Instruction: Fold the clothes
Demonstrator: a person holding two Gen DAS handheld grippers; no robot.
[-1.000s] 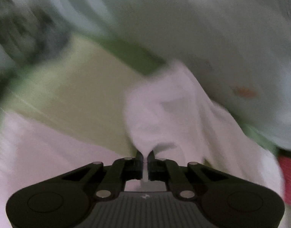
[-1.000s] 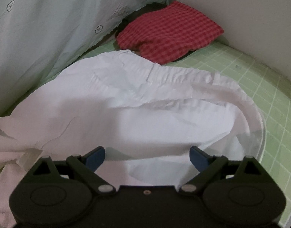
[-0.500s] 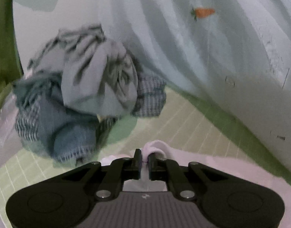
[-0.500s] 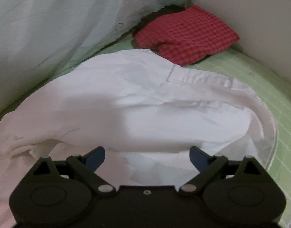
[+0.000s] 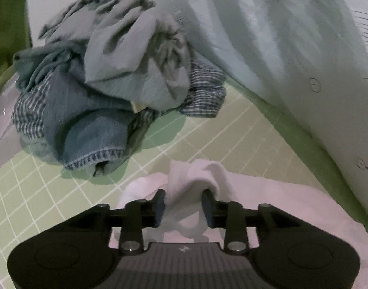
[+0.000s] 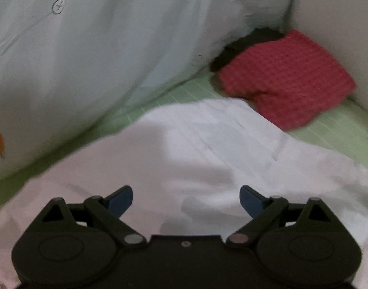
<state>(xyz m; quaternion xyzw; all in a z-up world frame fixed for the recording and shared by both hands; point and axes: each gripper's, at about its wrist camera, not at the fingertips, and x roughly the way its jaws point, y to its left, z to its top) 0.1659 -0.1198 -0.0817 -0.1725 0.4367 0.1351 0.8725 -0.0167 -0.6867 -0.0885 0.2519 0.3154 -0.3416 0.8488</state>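
A white garment [image 5: 280,202] lies spread on the green grid mat [image 5: 232,130]. In the left wrist view a bunched fold of it [image 5: 196,171] stands up between the jaws of my left gripper [image 5: 184,207], which are opening; the fold slumps loosely there and drapes over the right pad. In the right wrist view the same white garment [image 6: 208,149] fills the foreground. My right gripper [image 6: 186,200] hovers over it, wide open, with nothing between its blue-tipped fingers [image 6: 121,200].
A heap of blue, grey and striped clothes [image 5: 106,77] sits on the mat ahead of the left gripper. A folded red checked cloth [image 6: 287,79] lies in the far corner by a white wall [image 6: 340,24]. A pale printed sheet [image 6: 111,48] hangs along the back.
The left gripper swung from the white cloth towards the clothes heap, then its jaws parted from a tight pinch on the fold. The right gripper moved forward over the white garment, staying open.
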